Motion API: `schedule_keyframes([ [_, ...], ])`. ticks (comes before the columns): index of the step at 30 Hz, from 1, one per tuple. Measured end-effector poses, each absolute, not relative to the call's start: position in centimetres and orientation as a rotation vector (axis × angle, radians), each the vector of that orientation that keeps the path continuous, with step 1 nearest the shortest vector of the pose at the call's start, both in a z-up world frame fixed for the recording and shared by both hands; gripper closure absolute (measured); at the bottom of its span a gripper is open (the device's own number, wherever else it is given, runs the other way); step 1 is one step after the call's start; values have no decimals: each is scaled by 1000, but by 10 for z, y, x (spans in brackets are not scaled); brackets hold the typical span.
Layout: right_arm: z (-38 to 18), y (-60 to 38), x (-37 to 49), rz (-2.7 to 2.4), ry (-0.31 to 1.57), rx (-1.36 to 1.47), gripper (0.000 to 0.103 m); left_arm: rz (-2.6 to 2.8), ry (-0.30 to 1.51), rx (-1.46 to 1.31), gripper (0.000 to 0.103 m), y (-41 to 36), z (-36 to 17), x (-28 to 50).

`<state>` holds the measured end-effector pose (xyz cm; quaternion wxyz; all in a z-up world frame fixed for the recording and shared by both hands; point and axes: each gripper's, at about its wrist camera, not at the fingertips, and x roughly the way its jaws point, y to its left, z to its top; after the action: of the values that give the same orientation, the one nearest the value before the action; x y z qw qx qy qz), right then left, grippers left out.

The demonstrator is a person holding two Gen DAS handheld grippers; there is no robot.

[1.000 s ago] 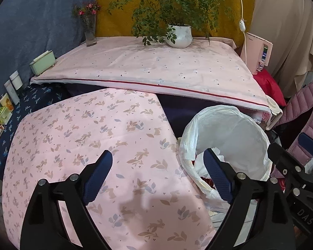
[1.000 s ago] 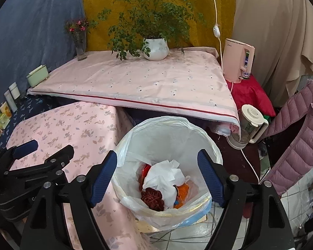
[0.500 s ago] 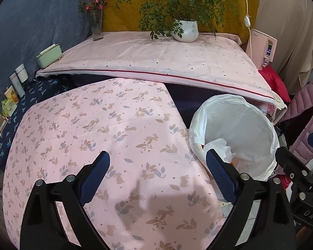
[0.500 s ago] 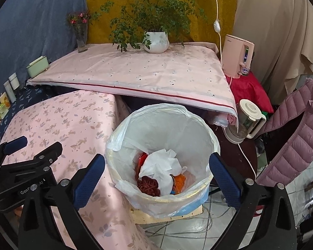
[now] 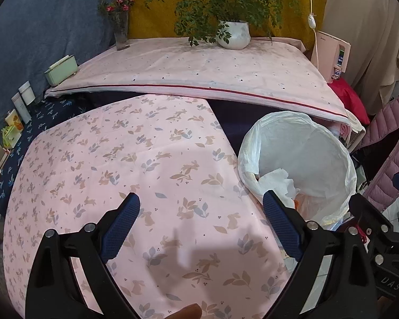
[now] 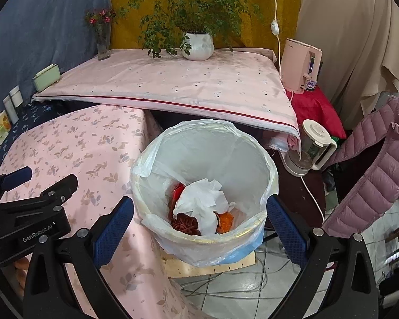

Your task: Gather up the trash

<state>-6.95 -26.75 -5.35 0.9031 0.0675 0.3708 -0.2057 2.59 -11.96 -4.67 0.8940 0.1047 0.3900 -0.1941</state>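
A bin lined with a white plastic bag (image 6: 203, 146) stands on the floor beside the low table; it also shows in the left wrist view (image 5: 319, 143). Inside lie a crumpled white tissue (image 6: 203, 199), a dark red piece (image 6: 185, 223) and an orange scrap (image 6: 224, 219). My right gripper (image 6: 198, 228) is open and empty, its jaws spread wide above the bin's near rim. My left gripper (image 5: 200, 226) is open and empty over the pink leaf-print tablecloth (image 5: 119, 164), left of the bin.
A higher table with a pink cloth (image 6: 173, 79) carries a potted plant (image 6: 196, 45), a flower vase (image 6: 102, 42) and a green box (image 6: 46, 77). A pink appliance (image 6: 300, 66), a blender jug (image 6: 312, 146), a puffy pink jacket (image 6: 372, 164) and floor cables (image 6: 239, 284) are right.
Both grippers have risen and pulled back, so the bin and table look farther below. The right gripper's jaws have opened wider. The trash in the bin has not moved.
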Motion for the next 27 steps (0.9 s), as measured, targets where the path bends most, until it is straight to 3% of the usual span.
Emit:
schedule_keyframes([
  [27, -54, -268, -89, -457, 791, 141, 7, -395, 815, 187, 12, -122, -43, 11],
])
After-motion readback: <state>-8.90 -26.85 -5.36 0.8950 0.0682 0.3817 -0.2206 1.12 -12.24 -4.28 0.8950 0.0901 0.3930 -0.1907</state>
